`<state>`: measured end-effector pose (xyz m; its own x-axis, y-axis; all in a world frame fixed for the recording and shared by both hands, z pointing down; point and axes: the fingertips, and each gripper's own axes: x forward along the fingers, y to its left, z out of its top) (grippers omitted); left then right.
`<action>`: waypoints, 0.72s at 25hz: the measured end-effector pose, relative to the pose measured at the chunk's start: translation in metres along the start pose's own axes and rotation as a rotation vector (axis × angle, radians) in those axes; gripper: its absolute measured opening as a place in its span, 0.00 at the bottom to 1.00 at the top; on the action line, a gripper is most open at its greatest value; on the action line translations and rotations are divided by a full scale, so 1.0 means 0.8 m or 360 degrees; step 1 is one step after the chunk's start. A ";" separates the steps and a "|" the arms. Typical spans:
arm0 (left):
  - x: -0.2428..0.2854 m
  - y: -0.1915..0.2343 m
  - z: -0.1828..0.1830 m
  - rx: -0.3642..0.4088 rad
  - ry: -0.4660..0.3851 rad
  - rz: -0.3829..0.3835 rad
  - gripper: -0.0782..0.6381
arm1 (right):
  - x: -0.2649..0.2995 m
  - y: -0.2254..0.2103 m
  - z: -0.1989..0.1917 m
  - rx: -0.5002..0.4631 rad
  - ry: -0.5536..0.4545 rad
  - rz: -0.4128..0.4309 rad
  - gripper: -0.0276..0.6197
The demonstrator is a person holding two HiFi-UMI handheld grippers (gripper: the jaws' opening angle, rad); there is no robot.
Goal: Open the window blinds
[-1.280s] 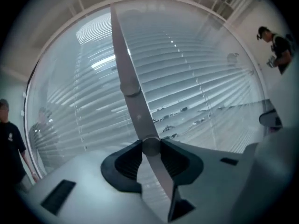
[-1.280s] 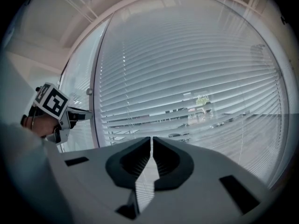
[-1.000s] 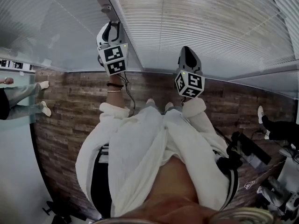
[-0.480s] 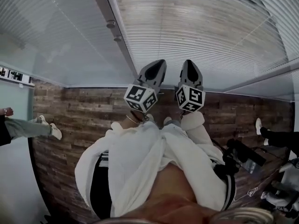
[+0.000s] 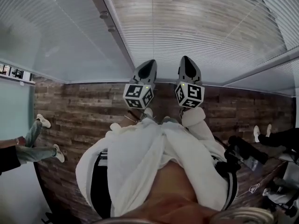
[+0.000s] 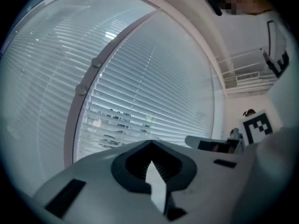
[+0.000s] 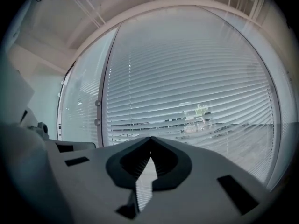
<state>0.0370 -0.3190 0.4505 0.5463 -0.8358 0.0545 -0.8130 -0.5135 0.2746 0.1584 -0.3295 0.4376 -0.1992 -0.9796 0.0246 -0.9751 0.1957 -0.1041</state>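
The left gripper (image 5: pixel 149 63) and right gripper (image 5: pixel 186 59) were both pressed together on nothing, side by side, with the blinds (image 5: pixel 201 27) hanging straight ahead of their tips, slats mostly turned shut. Done well, the step probably called for spreading one pair of jaws before reaching forward. What looked like a thin cord (image 6: pixel 145 76) ran down the slats ahead of the left tips, and pinching it squarely would avoid bending slats.

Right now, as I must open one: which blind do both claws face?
The middle blind, right of the post with two knobs; the left claw and right claw point at it, not the left blind.
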 end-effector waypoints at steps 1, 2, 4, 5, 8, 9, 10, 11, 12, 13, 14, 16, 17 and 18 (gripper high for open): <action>0.001 0.004 0.004 -0.0008 -0.0015 0.0018 0.11 | -0.001 0.002 0.000 -0.0011 0.0006 0.0011 0.06; 0.002 0.006 0.009 -0.0013 -0.0032 0.0025 0.11 | -0.002 0.004 0.000 -0.0021 0.0014 0.0021 0.06; 0.008 0.008 0.017 -0.0005 -0.0060 0.0028 0.11 | 0.000 0.005 -0.003 -0.0030 0.0027 0.0039 0.06; 0.010 0.008 0.020 0.0000 -0.0072 0.0027 0.11 | 0.001 0.006 -0.003 -0.0029 0.0029 0.0045 0.06; 0.008 0.007 0.028 -0.0009 -0.0096 0.0013 0.11 | 0.003 0.012 0.000 -0.0029 0.0025 0.0050 0.06; 0.008 0.006 0.029 -0.0012 -0.0096 0.0006 0.11 | 0.003 0.014 0.001 -0.0031 0.0021 0.0050 0.06; 0.008 0.005 0.030 -0.0010 -0.0094 -0.0001 0.11 | 0.003 0.016 0.003 -0.0031 0.0017 0.0050 0.06; 0.008 0.005 0.031 -0.0007 -0.0092 -0.0007 0.11 | 0.004 0.017 0.004 -0.0030 0.0014 0.0050 0.06; 0.009 0.004 0.031 -0.0005 -0.0090 -0.0013 0.11 | 0.005 0.018 0.005 -0.0027 0.0012 0.0049 0.06; 0.010 0.003 0.032 -0.0006 -0.0087 -0.0019 0.11 | 0.006 0.018 0.006 -0.0025 0.0012 0.0048 0.06; 0.011 0.003 0.030 -0.0008 -0.0080 -0.0024 0.11 | 0.006 0.019 0.005 -0.0025 0.0013 0.0046 0.06; 0.014 0.002 0.026 -0.0010 -0.0059 -0.0031 0.11 | 0.007 0.018 0.005 -0.0028 0.0015 0.0043 0.06; 0.016 0.002 0.024 -0.0010 -0.0049 -0.0032 0.11 | 0.008 0.017 0.005 -0.0030 0.0014 0.0042 0.06; 0.018 0.002 0.023 -0.0010 -0.0041 -0.0033 0.11 | 0.008 0.015 0.006 -0.0032 0.0012 0.0040 0.06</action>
<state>0.0400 -0.3351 0.4342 0.5575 -0.8299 0.0238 -0.8003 -0.5295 0.2812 0.1459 -0.3337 0.4316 -0.2243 -0.9741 0.0297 -0.9715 0.2211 -0.0850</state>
